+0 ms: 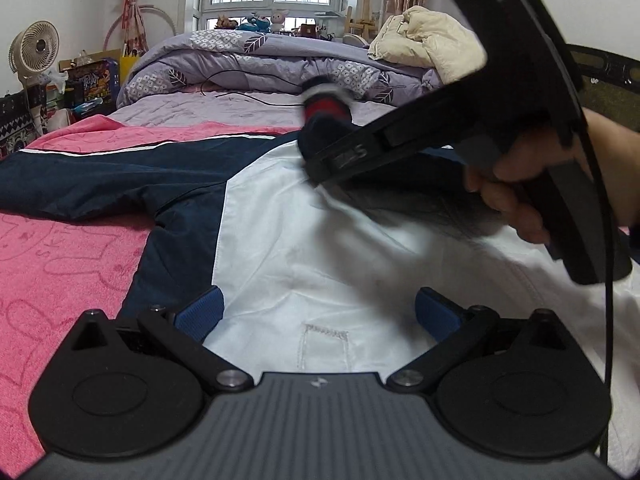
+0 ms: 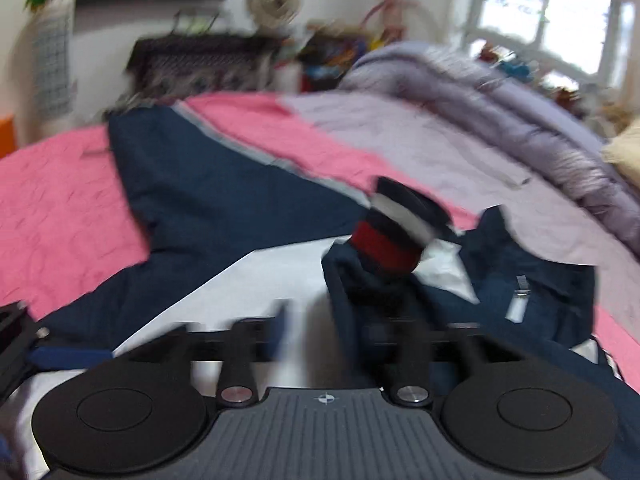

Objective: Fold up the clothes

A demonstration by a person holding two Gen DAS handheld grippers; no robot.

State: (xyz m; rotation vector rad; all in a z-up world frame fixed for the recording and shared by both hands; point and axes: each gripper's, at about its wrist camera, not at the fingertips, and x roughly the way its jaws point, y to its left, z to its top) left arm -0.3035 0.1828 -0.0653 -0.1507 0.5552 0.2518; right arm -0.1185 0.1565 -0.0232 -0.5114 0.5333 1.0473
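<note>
A navy and white jacket [image 1: 280, 232] lies spread on the pink blanket [image 1: 60, 264], one navy sleeve [image 1: 100, 184] stretched to the left. My left gripper [image 1: 316, 312] is open just above the white back panel, near the hem. My right gripper [image 2: 324, 328] is shut on the other navy sleeve [image 2: 360, 292], whose red, white and navy cuff [image 2: 396, 228] sticks up past the fingers. In the left wrist view the right gripper [image 1: 316, 160] holds that cuff [image 1: 326, 104] above the jacket's upper middle. The right wrist view is blurred.
A rolled purple quilt [image 1: 260, 64] and a cream padded coat [image 1: 428, 44] lie at the far end of the bed. A black cable [image 1: 248, 96] runs over the purple sheet. A fan [image 1: 34, 48] and boxes stand on the left.
</note>
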